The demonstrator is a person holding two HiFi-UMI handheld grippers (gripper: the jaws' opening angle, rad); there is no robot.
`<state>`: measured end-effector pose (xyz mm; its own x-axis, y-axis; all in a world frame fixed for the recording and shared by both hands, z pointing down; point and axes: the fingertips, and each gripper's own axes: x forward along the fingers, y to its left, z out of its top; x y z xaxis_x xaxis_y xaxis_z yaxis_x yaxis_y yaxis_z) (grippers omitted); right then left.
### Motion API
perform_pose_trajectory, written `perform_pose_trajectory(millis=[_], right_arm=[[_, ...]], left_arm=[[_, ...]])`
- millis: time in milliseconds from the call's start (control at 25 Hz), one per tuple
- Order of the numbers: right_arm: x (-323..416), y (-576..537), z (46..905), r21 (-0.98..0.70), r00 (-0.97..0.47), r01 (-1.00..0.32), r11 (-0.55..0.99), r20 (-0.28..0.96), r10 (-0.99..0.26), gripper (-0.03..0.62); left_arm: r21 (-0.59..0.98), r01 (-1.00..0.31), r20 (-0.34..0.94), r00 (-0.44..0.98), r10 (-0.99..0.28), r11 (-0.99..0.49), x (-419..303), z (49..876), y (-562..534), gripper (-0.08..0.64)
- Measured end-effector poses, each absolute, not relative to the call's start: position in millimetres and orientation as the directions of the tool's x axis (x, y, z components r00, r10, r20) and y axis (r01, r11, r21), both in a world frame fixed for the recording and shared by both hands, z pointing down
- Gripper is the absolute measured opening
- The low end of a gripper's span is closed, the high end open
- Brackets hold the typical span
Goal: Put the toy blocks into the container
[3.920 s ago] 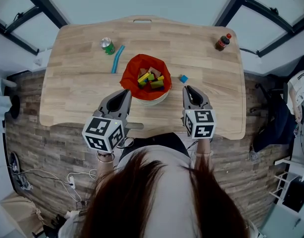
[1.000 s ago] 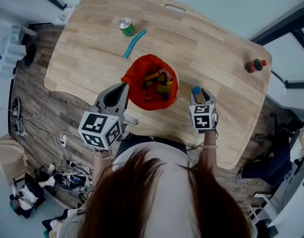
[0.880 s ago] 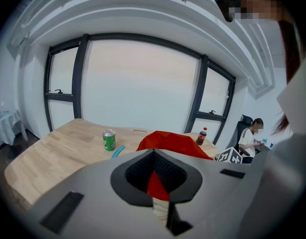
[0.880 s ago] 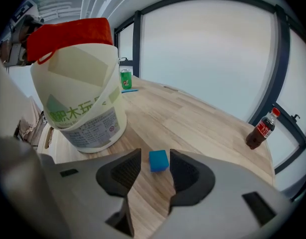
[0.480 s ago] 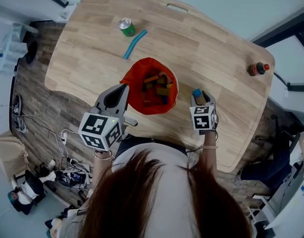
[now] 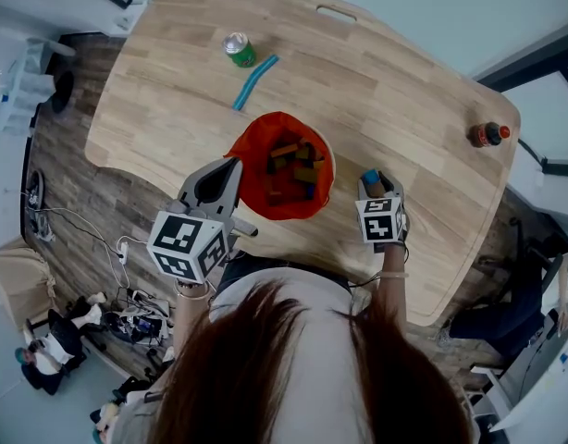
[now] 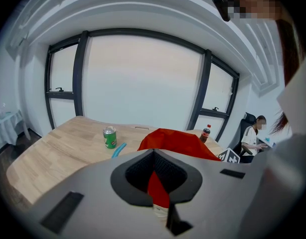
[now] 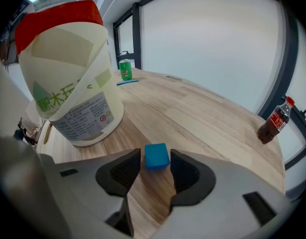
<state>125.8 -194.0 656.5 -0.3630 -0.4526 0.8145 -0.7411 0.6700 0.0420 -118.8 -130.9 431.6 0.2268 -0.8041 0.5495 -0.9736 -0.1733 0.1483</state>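
Right claw (image 8: 156,159), spread, has advanced around 1 blue block (image 8: 156,155) since 0.5 s ago. Left claw (image 7: 154,156) pressed together beside red-lined container (image 6: 252,146). Wooden table (image 6: 173,72); large windows (image 7: 143,78) behind.

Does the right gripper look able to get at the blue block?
Probably yes: the right gripper is open, the block lies between its jaws on the table, nothing blocking.
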Motion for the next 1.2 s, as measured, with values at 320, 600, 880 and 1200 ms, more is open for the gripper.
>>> perform_pose_trajectory(millis=[320, 600, 880, 1200], right_arm=[[124.8, -195.9, 665.3, 0.034, -0.360, -0.737, 0.675, 0.825, -0.435, 0.175], [124.7, -194.9, 663.5, 0.048, -0.345, -0.737, 0.674, 0.831, -0.437, 0.172], [123.2, -188.7, 666.5, 0.045, -0.340, -0.718, 0.695, 0.848, -0.407, 0.161], [118.9, -185.8, 651.5, 0.052, -0.344, -0.737, 0.674, 0.829, -0.441, 0.161]], left_arm=[[0.149, -0.974, 0.561, 0.224, -0.797, -0.169, -119.8, 436.0, -133.5, 0.009], [0.151, -0.972, 0.559, 0.232, -0.796, -0.177, -119.7, 433.2, -135.6, 0.009], [0.154, -0.971, 0.553, 0.240, -0.798, -0.185, -121.4, 433.7, -134.3, 0.009], [0.156, -0.967, 0.536, 0.253, -0.806, -0.200, -124.6, 427.3, -128.9, 0.009]])
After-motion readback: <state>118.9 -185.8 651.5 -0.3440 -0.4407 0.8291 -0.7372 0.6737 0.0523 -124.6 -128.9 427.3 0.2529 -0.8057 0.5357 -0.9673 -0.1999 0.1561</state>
